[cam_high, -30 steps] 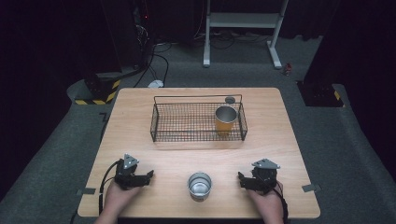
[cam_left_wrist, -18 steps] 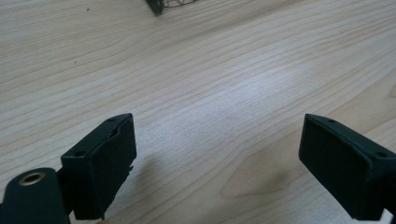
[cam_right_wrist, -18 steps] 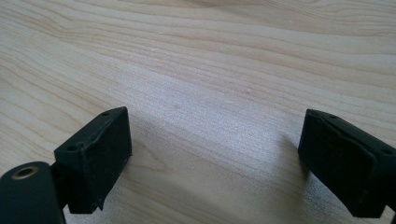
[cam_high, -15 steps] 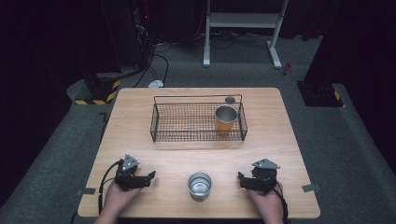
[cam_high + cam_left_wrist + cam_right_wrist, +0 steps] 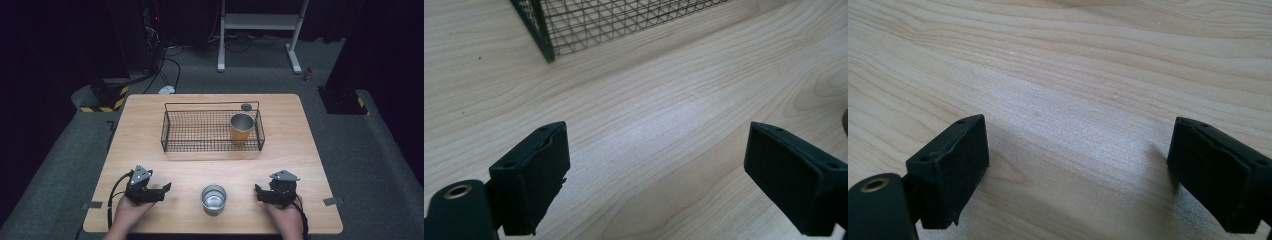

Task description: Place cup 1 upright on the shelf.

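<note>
1. Two claws rest on the near edge of the bench [image 5: 150, 105], the left claw [image 5: 165, 188] and the right claw [image 5: 258, 190], each with its jaws apart and nothing between them; in both gripper views bare wood lies between the black pads.
2. Between them, apart from both, stands the silver cup [image 5: 213, 198], upright and open-mouthed near the front edge.
3. Risk, as I judge it: its thin, shiny wall could slip from the pads, or a claw coming in level could knock it over or push it off the near edge.
4. Farther back sits the wire basket [image 5: 172, 131], with an orange cup [image 5: 241, 128] upright at its right end; a carried cup could catch the basket's rim or strike that cup.
</note>
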`<action>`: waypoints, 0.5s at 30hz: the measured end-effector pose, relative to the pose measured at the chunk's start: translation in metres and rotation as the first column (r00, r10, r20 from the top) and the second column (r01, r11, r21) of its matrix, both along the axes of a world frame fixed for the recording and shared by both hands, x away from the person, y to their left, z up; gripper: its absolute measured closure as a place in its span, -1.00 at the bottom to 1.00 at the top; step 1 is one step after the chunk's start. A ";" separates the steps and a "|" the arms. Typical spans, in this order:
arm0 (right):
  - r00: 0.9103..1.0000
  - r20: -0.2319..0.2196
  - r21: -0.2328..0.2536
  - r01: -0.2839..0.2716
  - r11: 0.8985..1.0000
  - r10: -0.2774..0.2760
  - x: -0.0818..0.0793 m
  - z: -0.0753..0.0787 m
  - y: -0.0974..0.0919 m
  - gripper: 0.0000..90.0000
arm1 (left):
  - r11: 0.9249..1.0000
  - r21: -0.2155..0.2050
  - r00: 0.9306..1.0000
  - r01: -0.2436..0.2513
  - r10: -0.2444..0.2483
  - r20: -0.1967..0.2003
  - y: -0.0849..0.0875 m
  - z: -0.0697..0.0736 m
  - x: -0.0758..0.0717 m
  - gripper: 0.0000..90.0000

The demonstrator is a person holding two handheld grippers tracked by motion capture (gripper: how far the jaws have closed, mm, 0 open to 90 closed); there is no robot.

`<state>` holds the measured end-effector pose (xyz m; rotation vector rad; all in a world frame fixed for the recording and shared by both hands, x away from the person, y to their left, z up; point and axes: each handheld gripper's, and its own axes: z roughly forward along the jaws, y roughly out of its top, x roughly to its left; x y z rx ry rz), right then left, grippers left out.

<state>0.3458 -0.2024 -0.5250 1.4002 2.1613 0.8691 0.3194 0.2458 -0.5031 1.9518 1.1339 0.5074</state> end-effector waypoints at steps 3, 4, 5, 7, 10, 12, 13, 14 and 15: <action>1.000 0.000 0.000 0.000 1.000 0.000 0.000 0.000 0.000 -0.79 | 1.000 0.007 1.000 0.022 -0.022 0.003 -0.004 0.001 -0.001 -0.74; 1.000 0.000 0.000 0.000 1.000 0.000 0.000 0.000 0.000 -0.79 | 0.999 0.012 1.000 0.030 -0.030 0.003 -0.005 0.002 -0.001 -0.74; 1.000 0.000 0.000 0.000 1.000 0.000 0.000 0.000 0.000 -0.79 | 0.999 0.002 0.999 0.032 -0.032 0.005 -0.007 0.003 -0.001 -0.74; 1.000 0.000 0.000 0.000 1.000 0.000 0.000 0.000 0.000 -0.79 | 0.999 0.002 0.999 0.046 -0.046 0.009 -0.010 0.006 -0.002 -0.74; 1.000 -0.001 0.001 0.002 1.000 -0.002 0.000 0.000 0.000 -0.79 | 0.998 -0.006 0.998 0.059 -0.059 0.017 -0.016 0.010 -0.003 -0.74; 1.000 -0.001 0.002 0.002 1.000 -0.002 0.000 0.000 0.000 -0.79 | 0.998 -0.014 0.997 0.068 -0.068 0.022 -0.021 0.012 -0.004 -0.74; 1.000 -0.001 0.002 0.002 1.000 -0.002 0.000 0.000 0.000 -0.79 | 0.998 -0.014 0.997 0.068 -0.068 0.022 -0.021 0.012 -0.004 -0.74; 1.000 -0.001 0.002 0.002 1.000 -0.002 0.000 0.000 0.000 -0.79 | 0.997 -0.015 0.997 0.077 -0.077 0.024 -0.024 0.014 -0.005 -0.74; 1.000 -0.001 0.002 0.002 1.000 -0.002 0.000 0.000 0.000 -0.79 | 0.997 -0.019 0.996 0.081 -0.080 0.025 -0.025 0.015 -0.006 -0.74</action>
